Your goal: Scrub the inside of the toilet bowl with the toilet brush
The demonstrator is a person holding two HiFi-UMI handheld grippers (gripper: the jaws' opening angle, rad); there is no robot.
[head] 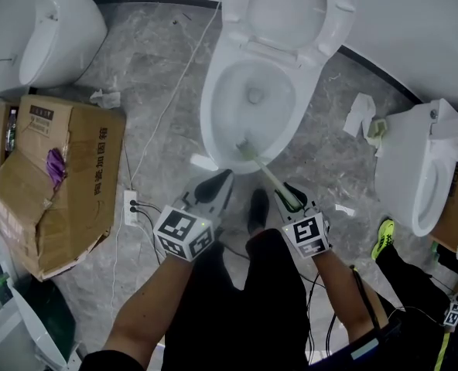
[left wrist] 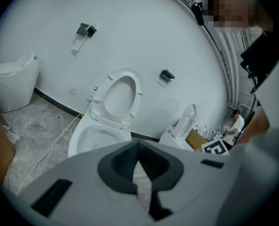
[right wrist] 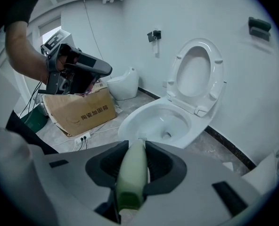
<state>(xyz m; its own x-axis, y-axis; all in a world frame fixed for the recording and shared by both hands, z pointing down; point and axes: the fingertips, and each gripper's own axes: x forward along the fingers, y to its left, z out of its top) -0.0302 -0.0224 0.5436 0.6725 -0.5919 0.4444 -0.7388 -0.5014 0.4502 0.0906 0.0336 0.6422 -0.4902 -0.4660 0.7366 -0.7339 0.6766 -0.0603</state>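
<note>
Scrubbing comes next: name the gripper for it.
Right. The right gripper is shut on the brush, its head at the near rim of the toilet bowl; the left gripper is shut, empty.

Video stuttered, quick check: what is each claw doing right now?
Left claw: closed, nothing between its jaws.
Right claw: closed on the handle of the toilet brush.

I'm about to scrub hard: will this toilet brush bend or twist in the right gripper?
Likely stiff: the toilet brush handle looks straight from right gripper to toilet bowl. It may twist, since the jaws clamp a smooth, rounded handle.
</note>
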